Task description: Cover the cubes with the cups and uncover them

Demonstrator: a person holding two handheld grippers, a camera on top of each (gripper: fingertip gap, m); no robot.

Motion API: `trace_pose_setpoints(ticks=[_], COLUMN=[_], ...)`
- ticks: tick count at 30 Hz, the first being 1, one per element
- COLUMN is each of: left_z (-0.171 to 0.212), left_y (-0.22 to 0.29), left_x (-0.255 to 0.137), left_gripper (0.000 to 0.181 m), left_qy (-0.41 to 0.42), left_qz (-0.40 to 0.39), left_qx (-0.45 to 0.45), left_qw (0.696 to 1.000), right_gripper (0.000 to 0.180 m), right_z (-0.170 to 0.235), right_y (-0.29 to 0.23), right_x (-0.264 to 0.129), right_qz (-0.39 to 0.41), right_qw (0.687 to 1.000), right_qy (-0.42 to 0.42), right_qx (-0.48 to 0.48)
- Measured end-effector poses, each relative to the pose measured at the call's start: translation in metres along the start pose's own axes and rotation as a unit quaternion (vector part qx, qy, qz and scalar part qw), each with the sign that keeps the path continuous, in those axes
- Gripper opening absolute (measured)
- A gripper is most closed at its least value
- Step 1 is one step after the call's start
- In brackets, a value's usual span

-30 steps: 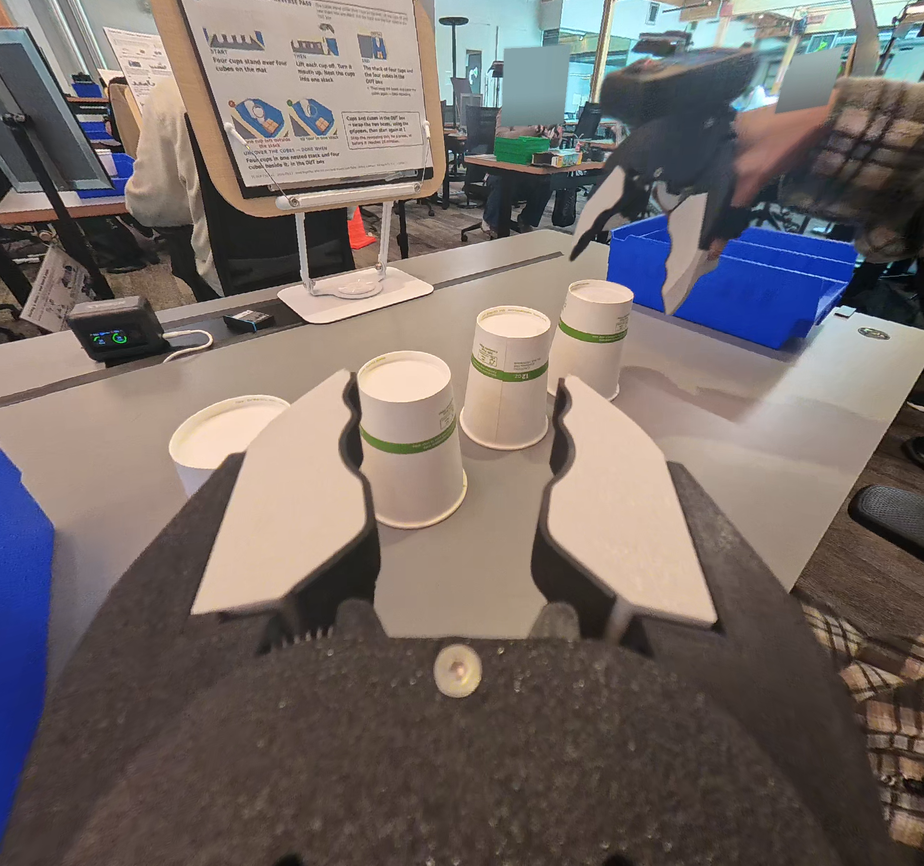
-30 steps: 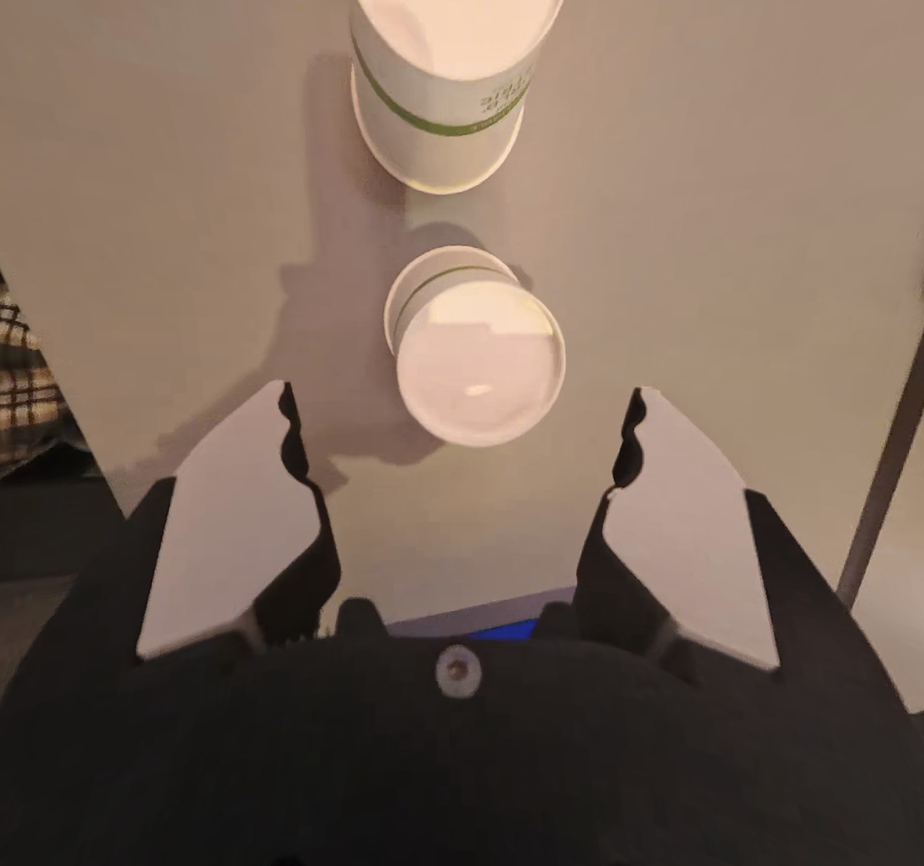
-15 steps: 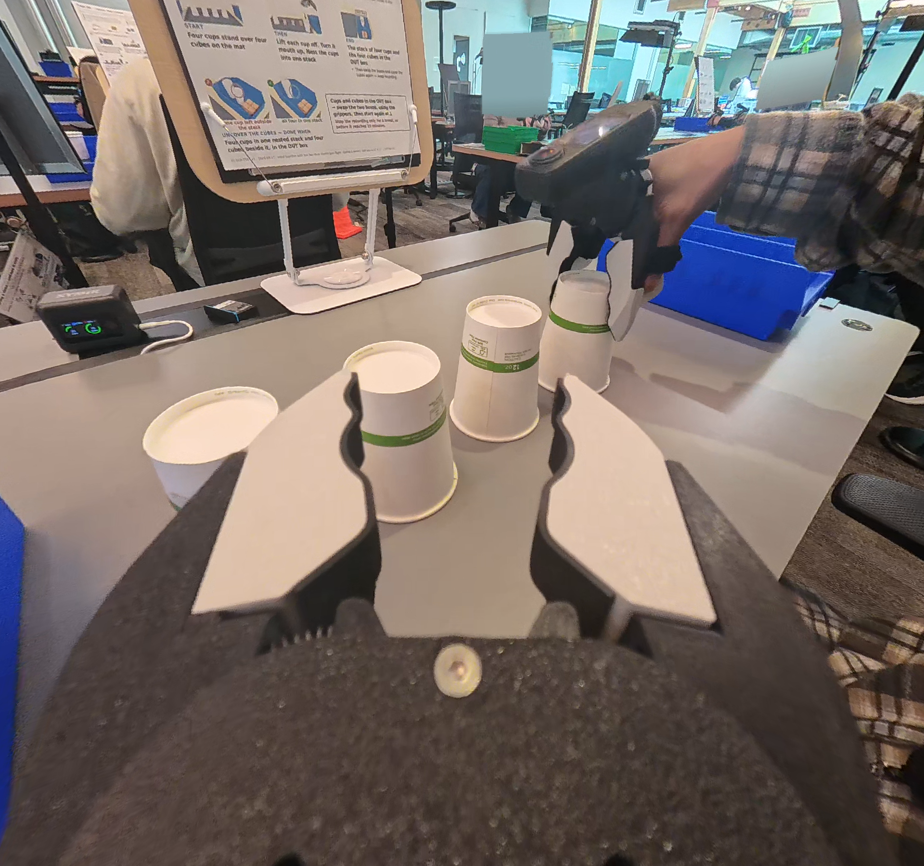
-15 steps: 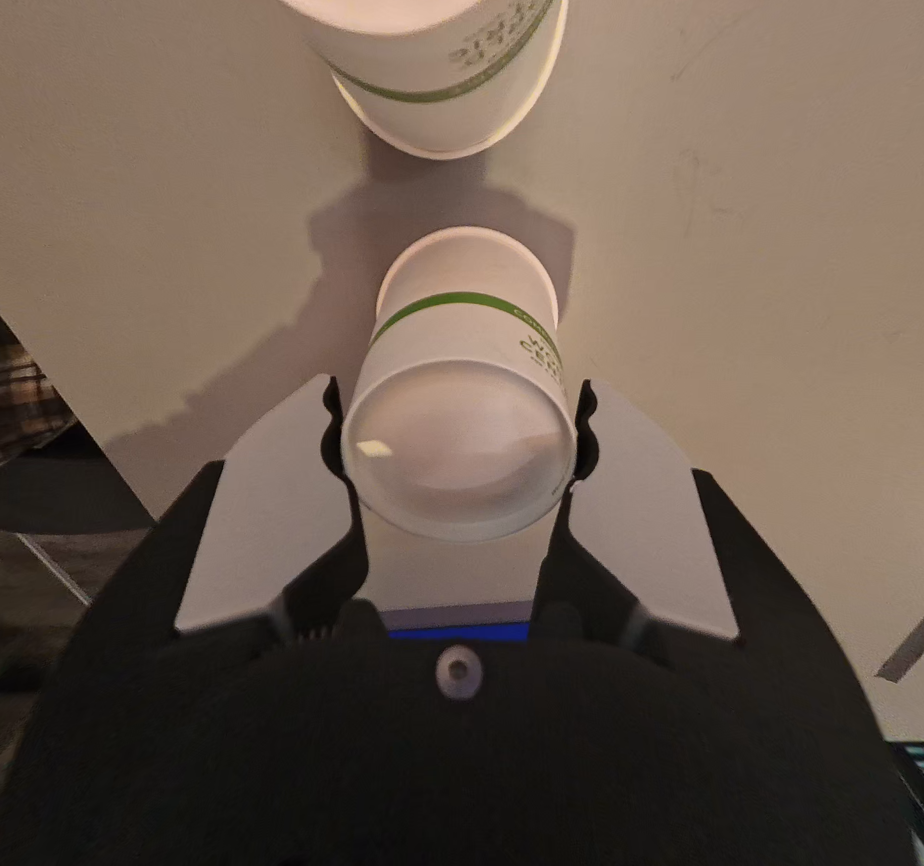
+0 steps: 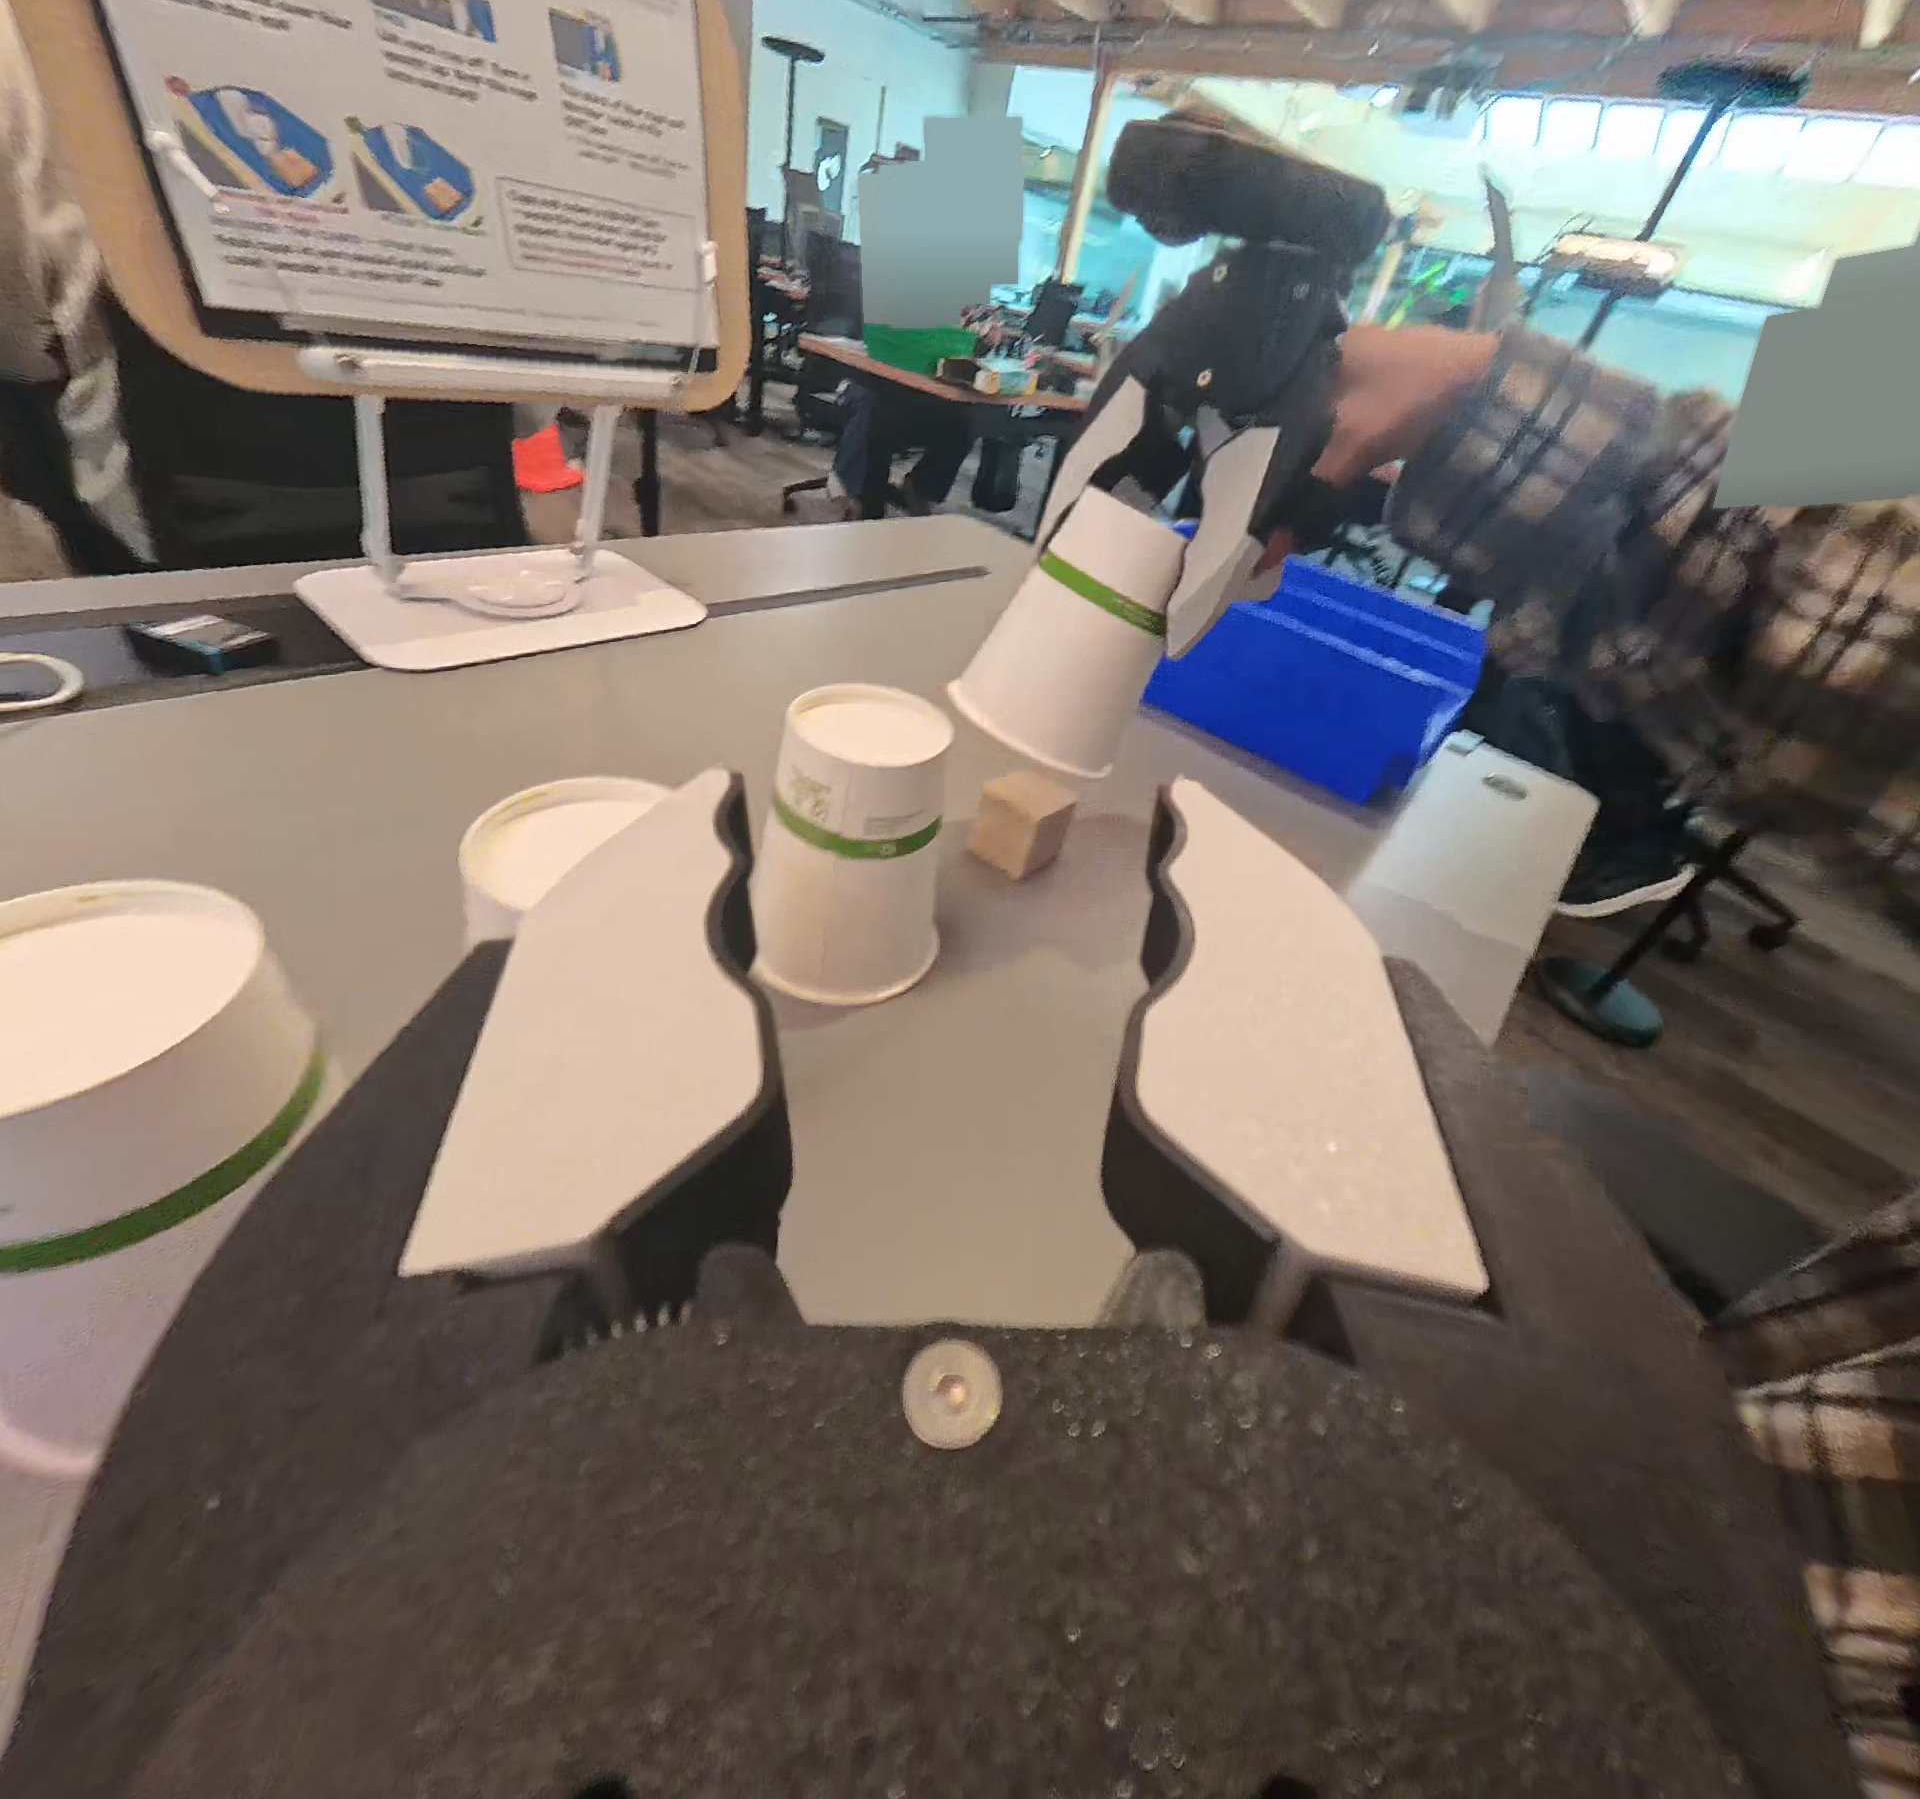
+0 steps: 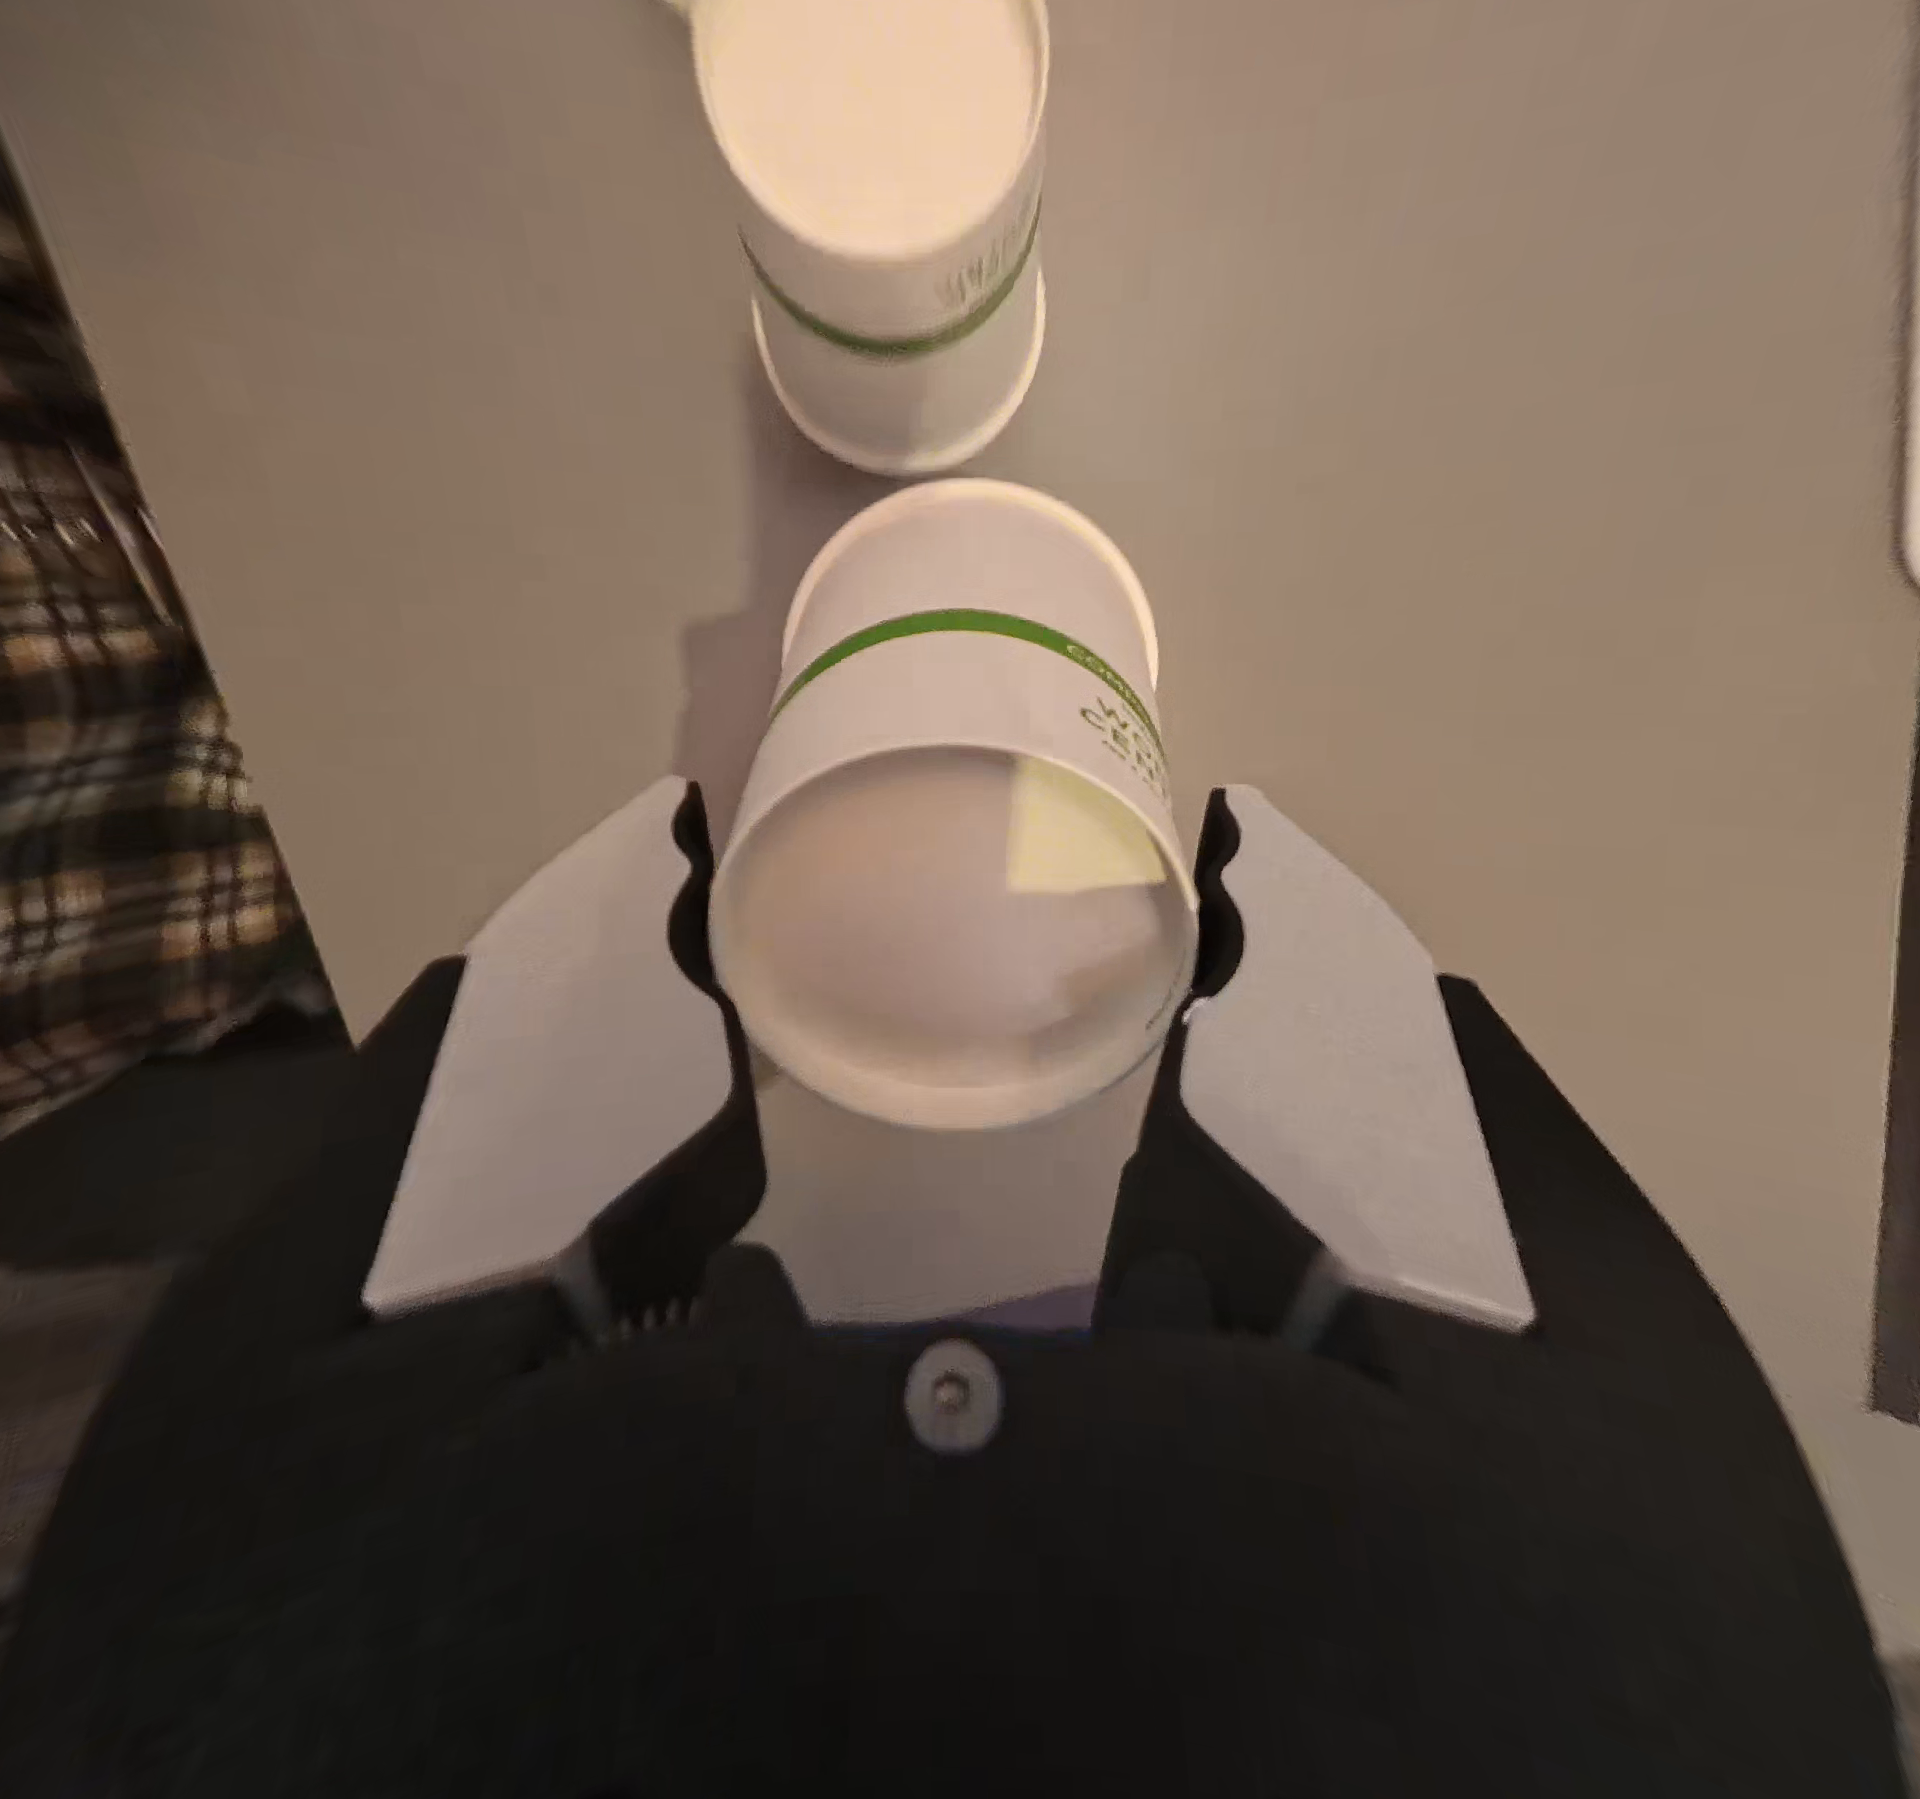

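Left wrist view: right gripper (image 5: 1164,544) tilts lifted cup (image 5: 1070,648).

The cups (image 5: 847,850) are matt white paper, each with a printed green band. The cube (image 5: 1018,824) looks like pale, unfinished wood, though it is blurred. The table (image 5: 312,773) is smooth matt grey; the bin (image 5: 1320,700) glossy blue plastic.

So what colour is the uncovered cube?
Pale tan, like light wood; the cube shows best in the left wrist view.
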State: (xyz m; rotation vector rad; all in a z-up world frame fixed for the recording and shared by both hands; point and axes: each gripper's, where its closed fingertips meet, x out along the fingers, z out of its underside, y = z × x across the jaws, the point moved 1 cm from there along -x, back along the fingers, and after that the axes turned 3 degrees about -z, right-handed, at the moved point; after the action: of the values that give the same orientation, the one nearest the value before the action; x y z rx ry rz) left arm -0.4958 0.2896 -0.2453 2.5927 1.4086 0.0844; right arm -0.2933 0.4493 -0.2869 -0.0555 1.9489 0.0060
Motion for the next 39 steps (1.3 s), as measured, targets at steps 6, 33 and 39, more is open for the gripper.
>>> trace_pose_setpoints(ticks=[6, 33, 39], left_z=[-0.015, 0.021, 0.018], left_y=[0.039, 0.135, 0.132], left_x=[0.039, 0.111, 0.105], left_gripper=[0.070, 0.049, 0.035], left_qy=[0.019, -0.089, -0.082], left_qz=[0.092, 0.289, 0.295], left_qx=[-0.060, -0.146, -0.143], left_qw=[0.994, 0.942, 0.941], right_gripper=[0.089, 0.089, 0.089], right_z=[-0.002, 0.001, -0.005], right_y=[-0.025, -0.107, -0.110], right_x=[-0.050, -0.027, -0.023], right_qz=[0.028, -0.019, -0.022], right_qw=[0.952, 0.830, 0.835], right_qy=[0.302, 0.557, 0.549], right_qx=[0.051, 0.037, 0.030])
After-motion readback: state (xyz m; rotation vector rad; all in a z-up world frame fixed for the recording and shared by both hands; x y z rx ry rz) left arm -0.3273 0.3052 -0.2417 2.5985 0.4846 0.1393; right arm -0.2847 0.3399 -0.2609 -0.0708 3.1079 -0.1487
